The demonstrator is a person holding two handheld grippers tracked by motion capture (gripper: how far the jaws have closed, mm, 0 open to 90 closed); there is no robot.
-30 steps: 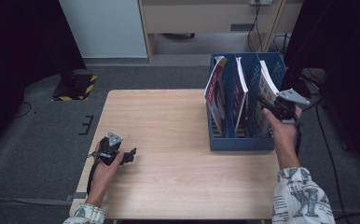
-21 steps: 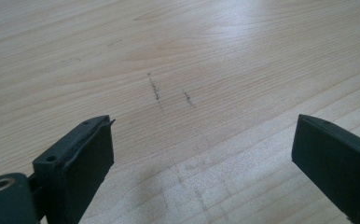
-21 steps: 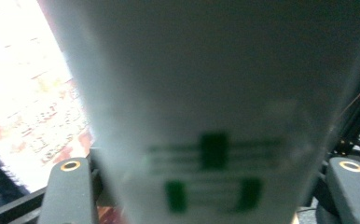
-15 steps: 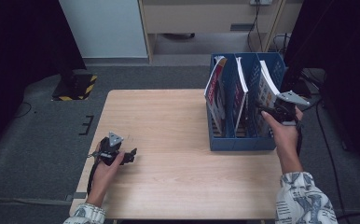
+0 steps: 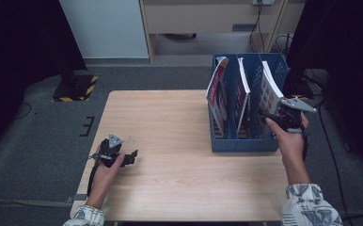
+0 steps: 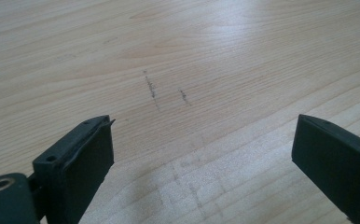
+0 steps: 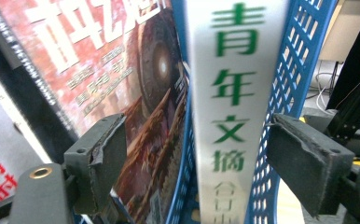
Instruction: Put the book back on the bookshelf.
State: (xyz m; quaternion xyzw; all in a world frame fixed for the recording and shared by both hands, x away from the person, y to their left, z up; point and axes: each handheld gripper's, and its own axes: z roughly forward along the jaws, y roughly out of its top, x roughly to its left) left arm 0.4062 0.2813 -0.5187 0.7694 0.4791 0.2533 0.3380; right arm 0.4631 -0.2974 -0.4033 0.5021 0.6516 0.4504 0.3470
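A blue file rack (image 5: 245, 141) stands on the right of the wooden table (image 5: 170, 117) with a magazine in each of its three slots. My right gripper (image 5: 270, 116) is at the rack's rightmost slot, level with the white magazine (image 5: 270, 89). In the right gripper view its jaws have just been opening and stand apart on either side of that magazine's white spine with green characters (image 7: 231, 116), with neither pad pressing on it; the right gripper (image 7: 197, 126) is open. My left gripper (image 5: 131, 157) rests low on the table at the front left, open (image 6: 201, 130) over bare wood.
A red-covered magazine (image 7: 108, 70) fills the neighbouring slot behind a blue mesh wall (image 7: 299, 70). A pale cabinet (image 5: 208, 19) and cables lie beyond the table's far edge. Grey floor surrounds the table, with a yellow-black striped base (image 5: 78, 87) at the far left.
The right hand has eased slightly toward the person beside the rack. The left hand and its gripper have stayed where they were.
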